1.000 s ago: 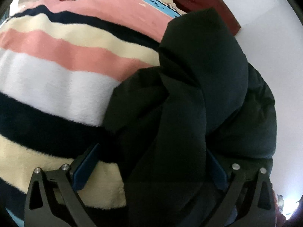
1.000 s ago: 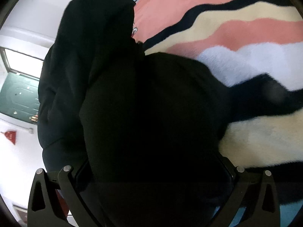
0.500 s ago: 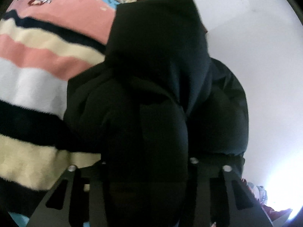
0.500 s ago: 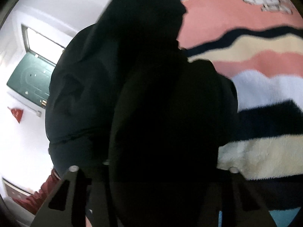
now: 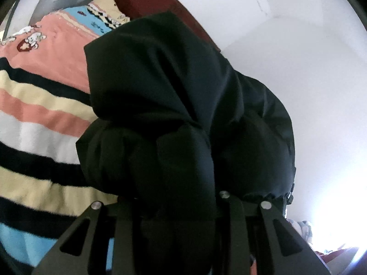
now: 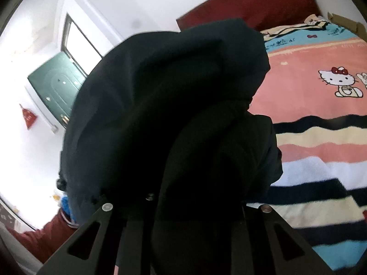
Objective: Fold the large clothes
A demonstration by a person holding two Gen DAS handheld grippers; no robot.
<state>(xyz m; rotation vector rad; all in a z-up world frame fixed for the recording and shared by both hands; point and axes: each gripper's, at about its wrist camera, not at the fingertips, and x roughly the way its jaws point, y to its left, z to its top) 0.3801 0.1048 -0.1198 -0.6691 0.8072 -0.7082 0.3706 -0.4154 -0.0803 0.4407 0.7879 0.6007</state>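
Both grippers have hold of the black jacket (image 5: 174,119), a puffy padded thing that fills the middle of each view and hangs bunched in front of the cameras. In the left wrist view the left gripper (image 5: 176,208) has its jaws drawn close together with a thick roll of the jacket pinched between them. The right gripper (image 6: 197,206) looks the same in its own view: jaws narrowed, dark cloth wedged between and spilling over them. The jacket appears lifted clear of the striped blanket (image 5: 39,123), which runs along the left of the left view and the right of the right view, with a cartoon cat (image 6: 339,80) printed at its upper right. A red headboard (image 6: 247,6) sits at the top, and a green door (image 6: 55,87) at the left.

I'd say this is the lift-and-carry stage, before any fold is laid. Next, the jacket needs bringing over the blanket, spreading so the bunched padding opens out, and lowering flat.
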